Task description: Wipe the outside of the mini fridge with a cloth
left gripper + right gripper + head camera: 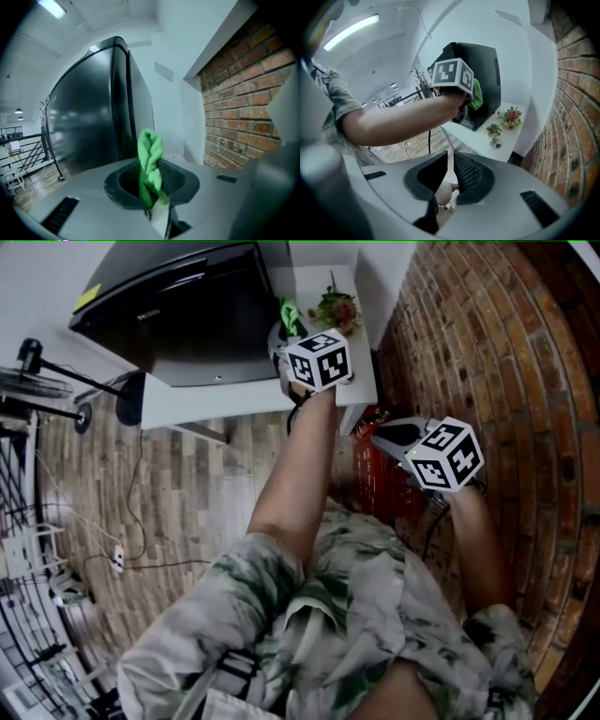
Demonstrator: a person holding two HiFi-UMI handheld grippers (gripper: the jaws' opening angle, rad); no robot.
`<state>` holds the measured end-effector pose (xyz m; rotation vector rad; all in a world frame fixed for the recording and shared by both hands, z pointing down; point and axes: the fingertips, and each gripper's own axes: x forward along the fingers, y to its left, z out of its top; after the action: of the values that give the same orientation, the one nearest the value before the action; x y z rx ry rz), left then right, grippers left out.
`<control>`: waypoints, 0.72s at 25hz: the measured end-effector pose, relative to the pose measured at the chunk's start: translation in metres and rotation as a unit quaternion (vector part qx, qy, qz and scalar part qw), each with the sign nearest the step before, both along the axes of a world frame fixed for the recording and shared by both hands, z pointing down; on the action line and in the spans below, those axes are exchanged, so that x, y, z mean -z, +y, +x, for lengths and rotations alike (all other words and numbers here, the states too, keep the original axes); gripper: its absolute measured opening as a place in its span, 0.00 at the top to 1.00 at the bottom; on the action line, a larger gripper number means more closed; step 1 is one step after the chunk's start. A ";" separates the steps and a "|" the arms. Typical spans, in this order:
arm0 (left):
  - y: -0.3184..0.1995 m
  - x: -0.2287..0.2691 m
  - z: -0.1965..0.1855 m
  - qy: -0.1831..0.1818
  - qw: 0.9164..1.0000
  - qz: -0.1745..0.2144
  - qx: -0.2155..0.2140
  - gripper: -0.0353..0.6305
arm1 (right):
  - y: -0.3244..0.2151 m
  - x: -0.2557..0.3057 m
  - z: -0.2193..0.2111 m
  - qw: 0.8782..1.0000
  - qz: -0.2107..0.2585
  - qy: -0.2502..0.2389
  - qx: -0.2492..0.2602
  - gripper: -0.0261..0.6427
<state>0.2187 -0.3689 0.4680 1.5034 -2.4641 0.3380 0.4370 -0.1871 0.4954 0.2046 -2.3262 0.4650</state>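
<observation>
Left gripper, jaws clamped on green cloth, its free end proud of the fingertips to meet the mini fridge (right gripper: jaws slightly apart, empty)

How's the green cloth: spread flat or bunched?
Bunched. The cloth stands up in a narrow wad, pinched between the left tongs.

Pale, green-blotched short-sleeved shirt — grey, black-padded left gripper and right gripper, each bearing a black-and-white marker cube.
</observation>
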 end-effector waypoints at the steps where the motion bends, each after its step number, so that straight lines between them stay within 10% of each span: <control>1: 0.002 -0.010 0.000 0.000 1.000 -0.010 -0.001 0.83 | 0.001 -0.001 0.001 1.000 -0.002 0.000 -0.003 0.87; 18: 0.032 -0.157 -0.003 0.023 0.991 -0.131 -0.003 0.83 | 0.015 -0.034 0.023 0.999 -0.026 0.023 -0.020 0.88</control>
<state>0.2160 -0.3370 0.6251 1.3920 -2.2757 0.5937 0.4603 -0.1722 0.5289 0.2337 -2.2662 0.5354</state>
